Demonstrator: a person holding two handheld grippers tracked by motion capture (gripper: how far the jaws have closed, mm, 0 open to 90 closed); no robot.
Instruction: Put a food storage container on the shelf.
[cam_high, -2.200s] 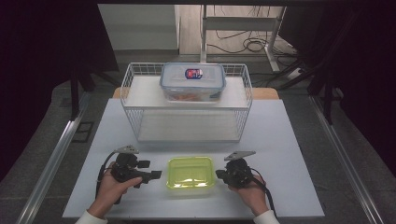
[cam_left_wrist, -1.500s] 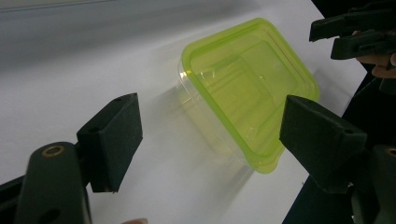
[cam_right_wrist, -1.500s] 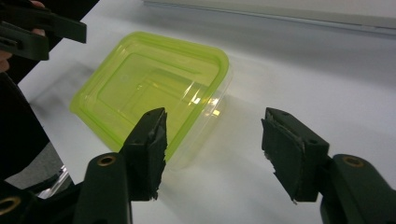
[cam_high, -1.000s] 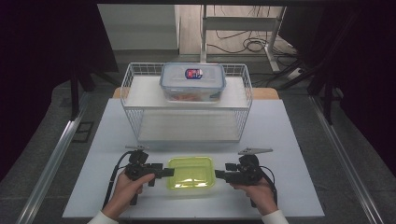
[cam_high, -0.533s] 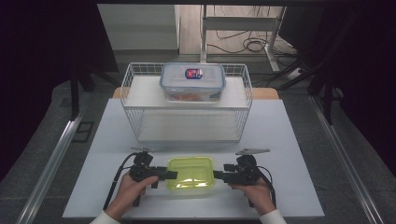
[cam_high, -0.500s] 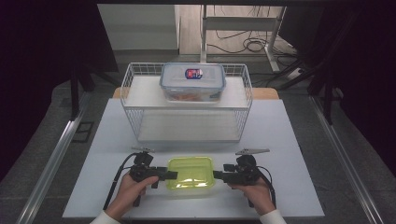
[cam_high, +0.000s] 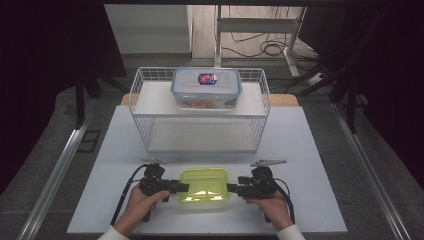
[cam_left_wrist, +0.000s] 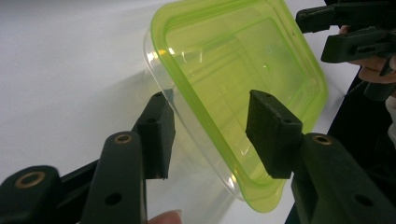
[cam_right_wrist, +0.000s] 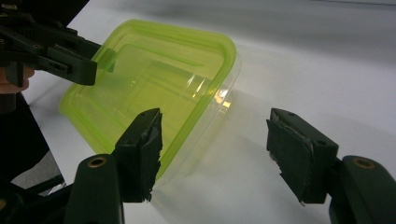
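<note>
A clear container with a lime-green lid (cam_high: 204, 184) lies on the white table (cam_high: 300, 145) near its front edge. My left gripper (cam_high: 181, 187) is at the container's left end and my right gripper (cam_high: 231, 189) is at its right end. In the left gripper view, my left gripper (cam_left_wrist: 210, 123) is open, its jaws straddling the container's near rim (cam_left_wrist: 219, 154) without closing on it. In the right gripper view, my right gripper (cam_right_wrist: 215, 140) is open too, with one jaw over the green lid (cam_right_wrist: 140, 88) and the other over bare table.
A white wire rack (cam_high: 200, 117) stands at the back middle of the table. On its upper shelf sits a clear lidded box (cam_high: 206, 87) with a blue and red label. The table's front edge runs just below the hands.
Both hands have moved inward, bringing the grippers from beside the container up to its two ends. The container has stayed in place.
</note>
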